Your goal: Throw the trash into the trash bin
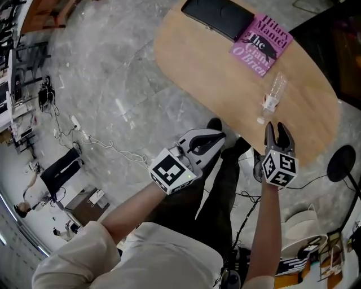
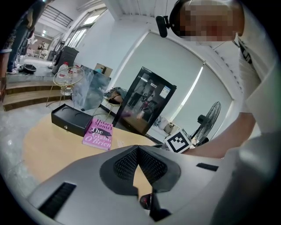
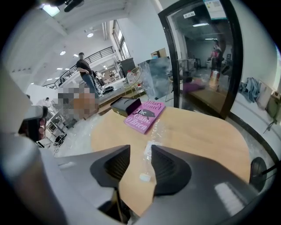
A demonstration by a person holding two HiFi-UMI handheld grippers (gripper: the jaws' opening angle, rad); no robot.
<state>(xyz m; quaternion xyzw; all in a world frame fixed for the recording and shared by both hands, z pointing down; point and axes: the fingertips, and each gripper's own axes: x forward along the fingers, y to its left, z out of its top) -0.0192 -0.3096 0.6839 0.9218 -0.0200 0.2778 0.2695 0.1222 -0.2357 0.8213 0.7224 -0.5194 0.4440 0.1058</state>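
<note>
In the head view both forearms rise from the bottom of the frame. The left one runs up from a pale sleeve at lower left, and the right one stands nearly vertical right of centre. The left gripper (image 1: 213, 135) sits at mid-frame, short of the table's edge and over our dark trousers. Its tips are pressed together with nothing between them, as its own view (image 2: 138, 148) shows. The right gripper (image 1: 277, 128) points up the frame at the near edge of the oval wooden table (image 1: 197, 62). Its jaws stand spread with a clear gap.

The trash, a clear plastic bottle (image 1: 274, 93), lies on its side on the table just above the right gripper's tips in the head view, apart from them. A small white cap (image 1: 260, 120) lies at its near end, and we cannot tell whether the two are joined. In the right gripper view (image 3: 139, 154) the bottle (image 3: 147, 148) shows through the gap between the jaws, beyond them and untouched.

Further up the table a pink book (image 1: 262, 44) lies beside a black box (image 1: 217, 17), well apart from the bottle. Nothing stands between the right gripper and the bottle. A fan (image 1: 341, 163) stands at the right edge, and cables (image 1: 101, 144) trail over the grey floor at left
</note>
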